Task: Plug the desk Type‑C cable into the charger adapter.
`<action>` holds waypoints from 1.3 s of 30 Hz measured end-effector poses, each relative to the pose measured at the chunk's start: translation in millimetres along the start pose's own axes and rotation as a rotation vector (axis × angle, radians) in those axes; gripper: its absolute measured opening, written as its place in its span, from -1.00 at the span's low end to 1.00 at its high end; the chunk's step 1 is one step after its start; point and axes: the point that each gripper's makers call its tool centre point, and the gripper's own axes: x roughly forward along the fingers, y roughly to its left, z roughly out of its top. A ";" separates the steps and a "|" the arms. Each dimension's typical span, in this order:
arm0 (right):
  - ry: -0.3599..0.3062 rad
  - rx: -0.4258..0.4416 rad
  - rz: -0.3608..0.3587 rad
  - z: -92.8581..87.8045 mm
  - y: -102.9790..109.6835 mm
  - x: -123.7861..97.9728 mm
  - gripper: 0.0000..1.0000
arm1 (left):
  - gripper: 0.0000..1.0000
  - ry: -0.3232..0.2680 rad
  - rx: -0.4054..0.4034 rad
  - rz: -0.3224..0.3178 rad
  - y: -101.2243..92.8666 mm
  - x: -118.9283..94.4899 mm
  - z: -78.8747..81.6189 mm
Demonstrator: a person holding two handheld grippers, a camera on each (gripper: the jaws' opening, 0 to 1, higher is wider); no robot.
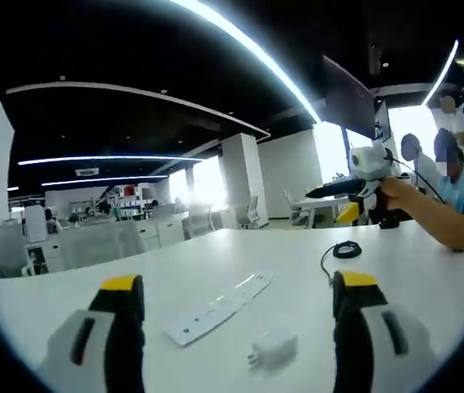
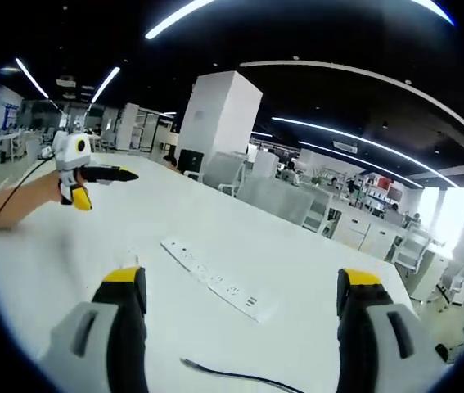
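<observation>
A small white charger adapter [image 1: 272,348] lies on the white table [image 1: 428,270] between my left gripper's jaws, close to their tips. My left gripper [image 1: 238,282] is open and holds nothing. A coiled black cable [image 1: 345,250] rests farther back on the right, apart from the adapter. In the right gripper view a thin black cable [image 2: 240,376] runs along the table [image 2: 68,246] near the bottom, between the jaws of my open, empty right gripper [image 2: 241,276]. Each gripper also shows in the other's view, raised above the table in a hand: the right gripper [image 1: 330,203] and the left gripper [image 2: 109,188].
A long white power strip [image 1: 219,307] lies flat on the table beyond the adapter; in the right gripper view the power strip [image 2: 215,278] stretches between the jaws. People [image 1: 452,176] are at the far right. Desks, chairs and pillars stand beyond the table.
</observation>
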 end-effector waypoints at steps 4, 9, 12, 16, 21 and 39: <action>-0.001 0.047 0.071 -3.6 9.3 -2.0 0.96 | 0.85 0.043 0.000 0.000 6.0 3.9 -14.6; 0.016 0.046 0.097 -11.5 11.5 0.6 0.96 | 0.80 0.079 0.038 -0.012 2.6 5.2 -26.1; 0.046 0.036 0.109 -21.6 12.1 5.6 0.95 | 0.81 0.099 0.057 -0.018 1.4 9.0 -34.5; 0.087 0.028 0.145 -36.2 18.4 14.8 0.94 | 0.81 0.129 0.069 -0.050 -3.9 14.2 -49.0; 0.201 -0.105 0.203 -62.0 31.8 19.3 0.91 | 0.52 0.160 0.096 -0.146 -20.3 20.3 -71.5; -0.008 0.249 0.359 -39.0 47.1 20.4 0.45 | 0.50 0.160 0.079 -0.205 -37.4 25.8 -75.4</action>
